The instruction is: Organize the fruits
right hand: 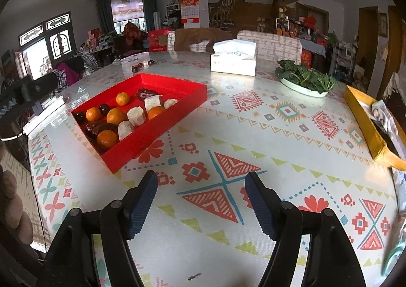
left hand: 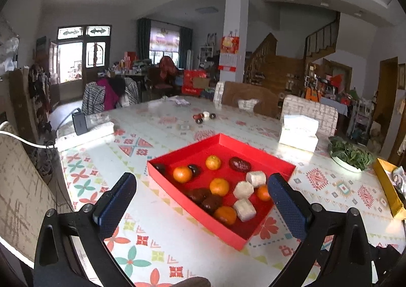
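The red tray [left hand: 253,146] sat on the patterned table [right hand: 253,134], holding oranges [left hand: 219,186], dark dates [left hand: 239,164] and pale wrapped cakes [left hand: 244,209] all mixed together. The left gripper [left hand: 203,200] hovered over the tray's near edge, fingers spread wide and holding nothing. The right gripper [right hand: 200,198] (also gaping, empty) hung above bare tablecloth, well apart from the tray.

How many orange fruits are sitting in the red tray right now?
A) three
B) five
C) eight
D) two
B: five round orange fruits lie in the red tray, mixed among dark pieces and white chunks; the right wrist view shows the same five.
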A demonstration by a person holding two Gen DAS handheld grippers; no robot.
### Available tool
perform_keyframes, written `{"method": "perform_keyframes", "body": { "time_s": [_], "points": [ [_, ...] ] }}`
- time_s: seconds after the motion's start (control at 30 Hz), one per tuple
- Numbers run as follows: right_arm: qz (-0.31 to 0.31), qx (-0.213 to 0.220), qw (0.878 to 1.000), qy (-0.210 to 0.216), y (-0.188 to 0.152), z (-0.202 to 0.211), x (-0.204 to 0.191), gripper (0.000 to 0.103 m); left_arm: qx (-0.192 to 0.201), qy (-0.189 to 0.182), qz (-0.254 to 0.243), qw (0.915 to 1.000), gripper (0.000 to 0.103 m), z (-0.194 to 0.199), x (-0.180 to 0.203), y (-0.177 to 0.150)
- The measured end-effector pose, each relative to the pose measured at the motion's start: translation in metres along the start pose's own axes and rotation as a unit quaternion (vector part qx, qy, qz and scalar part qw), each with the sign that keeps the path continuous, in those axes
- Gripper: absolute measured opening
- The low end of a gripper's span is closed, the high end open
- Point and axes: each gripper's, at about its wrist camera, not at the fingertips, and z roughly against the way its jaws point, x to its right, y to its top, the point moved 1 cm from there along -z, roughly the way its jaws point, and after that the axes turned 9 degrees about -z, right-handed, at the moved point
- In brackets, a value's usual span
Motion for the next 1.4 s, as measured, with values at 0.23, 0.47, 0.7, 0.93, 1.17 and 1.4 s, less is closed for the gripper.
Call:
{"method": "perform_keyframes", "body": {
  "time_s": [0.23, 0.47, 0.7, 0.93, 1.17, 1.4],
  "points": [
    [0.005, -0.001, 1.000, -0.001, -0.001, 0.001, -0.002, 0.077, -0.018, -0.015, -0.003, 0.9997, 0.103, -0.005, 0.003, -0.003],
    [0.025, 0.002, 1.000, 0.001, 0.001, 0.002, -0.009, 0.078, -0.026, -0.018, -0.005, 0.9995, 0.103, -0.008, 0.005, -0.003],
    [0.031, 0.000, 1.000, 0.005, -0.001, 0.000, -0.013, 0.080, -0.036, -0.021, -0.002, 0.9992, 0.103, -0.012, 0.003, -0.006],
    [0.028, -0.002, 1.000, 0.006, -0.003, -0.001, -0.013, 0.080, -0.044, -0.022, -0.002, 0.9988, 0.103, -0.016, 0.003, -0.007],
    [0.029, -0.006, 1.000, 0.007, -0.004, -0.004, -0.014, 0.080, -0.048, -0.024, -0.004, 0.9985, 0.103, -0.018, 0.004, -0.009],
    [0.031, -0.007, 0.999, 0.008, -0.006, -0.005, -0.015, 0.081, -0.053, -0.025, -0.006, 0.9982, 0.103, -0.020, 0.008, -0.013]
  ]
}}
